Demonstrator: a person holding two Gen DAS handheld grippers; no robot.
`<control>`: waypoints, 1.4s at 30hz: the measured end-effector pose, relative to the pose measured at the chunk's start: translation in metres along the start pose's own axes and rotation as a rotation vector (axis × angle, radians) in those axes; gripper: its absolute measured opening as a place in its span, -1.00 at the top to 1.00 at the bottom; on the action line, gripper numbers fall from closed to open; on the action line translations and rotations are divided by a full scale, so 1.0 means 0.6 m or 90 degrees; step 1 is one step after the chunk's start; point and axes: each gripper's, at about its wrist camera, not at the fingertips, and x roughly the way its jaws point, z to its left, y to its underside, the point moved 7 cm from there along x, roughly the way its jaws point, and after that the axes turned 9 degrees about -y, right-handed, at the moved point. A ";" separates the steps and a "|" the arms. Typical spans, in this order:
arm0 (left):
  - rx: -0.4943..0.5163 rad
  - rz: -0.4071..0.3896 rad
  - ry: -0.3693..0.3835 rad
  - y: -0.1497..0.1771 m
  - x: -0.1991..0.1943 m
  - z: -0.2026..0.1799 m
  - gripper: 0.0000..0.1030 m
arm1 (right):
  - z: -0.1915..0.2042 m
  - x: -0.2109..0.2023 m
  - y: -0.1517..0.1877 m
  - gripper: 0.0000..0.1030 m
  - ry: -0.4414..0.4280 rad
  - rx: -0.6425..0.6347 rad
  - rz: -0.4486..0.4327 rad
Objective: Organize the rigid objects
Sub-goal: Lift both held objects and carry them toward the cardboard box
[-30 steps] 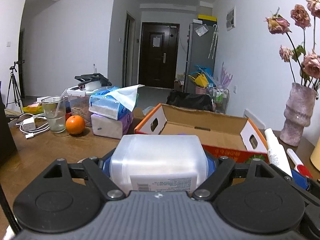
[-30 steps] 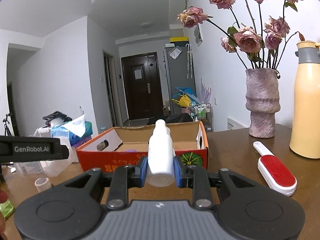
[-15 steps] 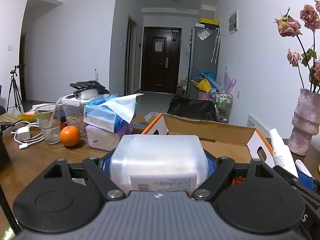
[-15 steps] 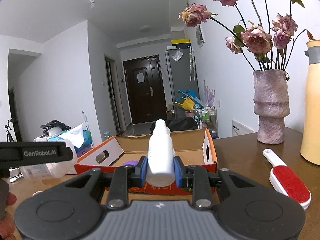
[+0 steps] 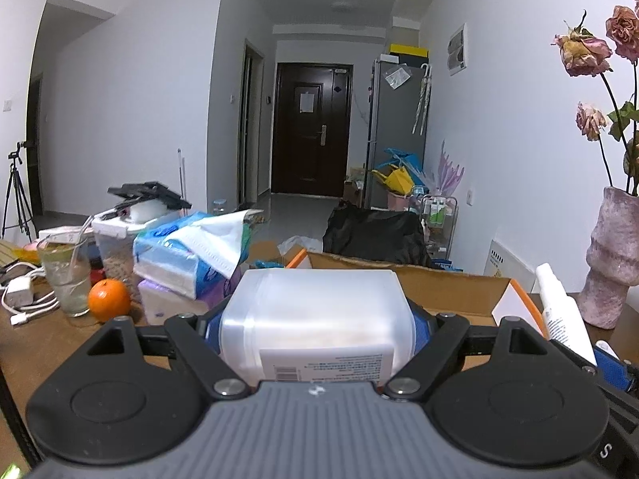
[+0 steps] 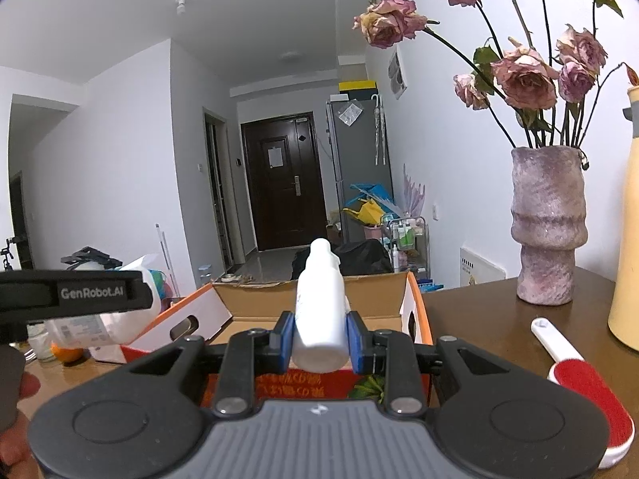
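My left gripper is shut on a wide translucent white jar with a label near its base, pressed between the blue pads. The jar hangs just in front of an open orange cardboard box. My right gripper is shut on a white spray bottle, nozzle pointing away over the same box. In the right wrist view the jar sits at the left, by the box's left flap. The bottle shows at the right edge of the left wrist view.
On the brown table, left of the box, lie tissue packs, an orange, a glass and cables. To the right stand a pink vase of dried roses, a yellow flask and a red lint brush.
Both grippers have travelled forward towards the box with their loads; the box sits closer and larger in both views. Neither grip has changed.
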 end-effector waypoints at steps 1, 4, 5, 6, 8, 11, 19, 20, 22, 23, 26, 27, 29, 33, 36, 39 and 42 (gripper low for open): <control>0.001 -0.001 0.002 -0.003 0.006 -0.004 -0.62 | -0.002 0.006 -0.004 0.48 0.002 0.000 -0.002; 0.004 -0.005 0.007 -0.012 0.024 -0.016 -0.62 | -0.008 0.024 -0.014 0.48 0.008 -0.001 -0.007; 0.005 -0.008 0.008 -0.015 0.029 -0.019 -0.62 | -0.010 0.031 -0.017 0.48 0.009 -0.001 -0.007; 0.007 -0.010 0.008 -0.017 0.034 -0.022 -0.62 | -0.012 0.037 -0.020 0.48 0.011 -0.002 -0.008; 0.011 -0.016 0.009 -0.024 0.045 -0.028 -0.62 | -0.015 0.048 -0.024 0.48 0.013 -0.003 -0.008; 0.014 -0.021 0.008 -0.031 0.061 -0.036 -0.62 | -0.018 0.064 -0.029 0.48 0.015 -0.007 -0.008; 0.033 -0.027 0.006 -0.041 0.101 -0.055 -0.62 | -0.027 0.101 -0.038 0.48 0.019 -0.013 0.001; 0.036 -0.026 0.005 -0.041 0.106 -0.057 -0.62 | -0.029 0.106 -0.038 0.48 0.019 -0.013 0.004; 0.041 -0.023 0.004 -0.039 0.118 -0.061 -0.62 | -0.031 0.116 -0.038 0.48 0.019 -0.013 0.011; 0.043 -0.021 0.003 -0.039 0.123 -0.062 -0.62 | -0.030 0.121 -0.037 0.49 0.020 -0.015 0.015; 0.048 -0.011 0.002 -0.037 0.138 -0.066 -0.62 | -0.031 0.134 -0.033 0.48 0.020 -0.017 0.028; 0.050 -0.006 0.002 -0.035 0.145 -0.067 -0.62 | -0.033 0.139 -0.033 0.48 0.020 -0.018 0.033; 0.054 0.006 0.001 -0.030 0.155 -0.068 -0.62 | -0.035 0.150 -0.030 0.48 0.021 -0.017 0.045; 0.065 0.033 0.004 -0.017 0.177 -0.072 -0.62 | -0.040 0.170 -0.022 0.49 0.024 -0.014 0.071; 0.072 0.047 0.001 -0.008 0.188 -0.072 -0.62 | -0.040 0.181 -0.015 0.49 0.021 -0.017 0.085; 0.078 0.060 0.000 -0.005 0.195 -0.070 -0.63 | -0.037 0.185 -0.010 0.48 0.016 -0.022 0.094; 0.081 0.065 -0.003 -0.006 0.194 -0.065 -0.96 | -0.039 0.189 -0.004 0.46 0.022 -0.025 0.118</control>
